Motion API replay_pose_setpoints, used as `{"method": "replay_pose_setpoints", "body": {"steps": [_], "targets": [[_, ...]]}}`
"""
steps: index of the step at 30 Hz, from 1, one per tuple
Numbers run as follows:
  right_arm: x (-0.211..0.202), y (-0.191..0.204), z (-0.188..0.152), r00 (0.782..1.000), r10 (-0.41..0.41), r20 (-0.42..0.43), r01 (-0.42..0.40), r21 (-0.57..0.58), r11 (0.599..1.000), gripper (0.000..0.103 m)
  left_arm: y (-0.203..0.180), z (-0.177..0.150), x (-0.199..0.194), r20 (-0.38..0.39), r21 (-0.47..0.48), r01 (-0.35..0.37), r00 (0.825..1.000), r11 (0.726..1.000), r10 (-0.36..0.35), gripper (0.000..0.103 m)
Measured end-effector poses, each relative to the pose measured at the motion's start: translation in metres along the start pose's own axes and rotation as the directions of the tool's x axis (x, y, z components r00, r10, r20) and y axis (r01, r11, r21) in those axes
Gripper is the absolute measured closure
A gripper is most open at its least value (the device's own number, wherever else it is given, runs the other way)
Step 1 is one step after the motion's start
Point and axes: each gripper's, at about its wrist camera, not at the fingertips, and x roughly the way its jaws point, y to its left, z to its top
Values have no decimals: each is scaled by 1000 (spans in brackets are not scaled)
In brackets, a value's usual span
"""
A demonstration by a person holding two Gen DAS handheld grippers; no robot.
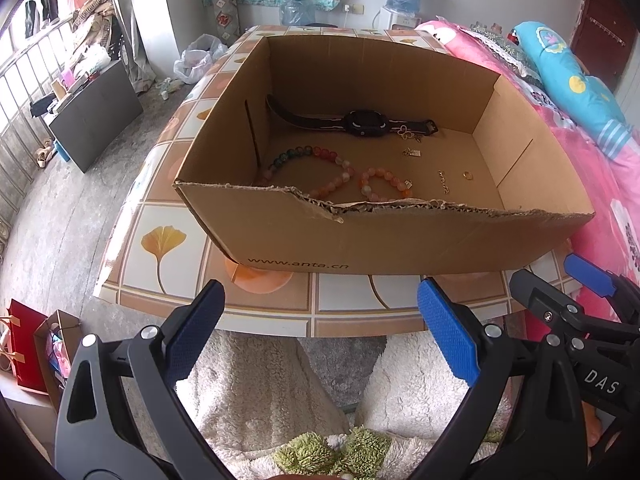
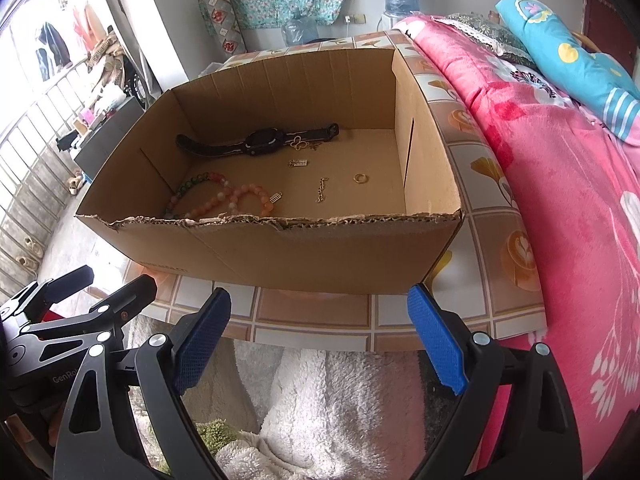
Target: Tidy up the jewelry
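tiled table (image 1: 348,294) carries open cardboard box (image 1: 400,244).

Cardboard box (image 1: 400,240) on table (image 1: 260,300) holds watch (image 1: 356,122), bead bracelets (image 1: 320,172); left gripper (image 1: 320,328) spread wide, empty.

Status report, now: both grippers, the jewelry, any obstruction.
Left gripper open, right gripper open, both empty, short of the cardboard box. Watch, bead bracelets, ring inside. Box's front wall between.

Open cardboard box (image 1: 400,240) with torn front rim, inside flat on its floor: black watch (image 1: 356,122) at back, two bead bracelets (image 1: 320,172) front left, gold ring (image 1: 467,176) right, small gold chain (image 1: 443,182) beside it
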Motion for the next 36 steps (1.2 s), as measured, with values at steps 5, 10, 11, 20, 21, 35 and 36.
{"method": "replay_pose_setpoints", "body": {"steps": [5,10,11,20,21,35,36], "targets": [[1,0,0,1000,0,-5,0,1,1000,15,1,0,2,-5,-5,5,1000,1000,-5,10],[2,0,0,1000,-3,-9,3,0,1000,15,1,-1,3,-9,-7,6,1000,1000,-6,10],[2,0,0,1000,-3,-9,3,-1,1000,15,1,0,3,-8,-6,6,1000,1000,-6,10],[2,0,0,1000,-2,-10,2,0,1000,15,1,-1,3,-8,-6,5,1000,1000,-5,10],[2,0,0,1000,-2,-10,2,0,1000,15,1,-1,3,-8,-6,5,1000,1000,-5,10],[2,-1,0,1000,0,-10,0,2,1000,15,0,1,3,-10,1,6,1000,1000,-6,10],[2,-1,0,1000,0,-10,0,2,1000,15,0,1,3,-10,2,5,1000,1000,-5,10]]}}
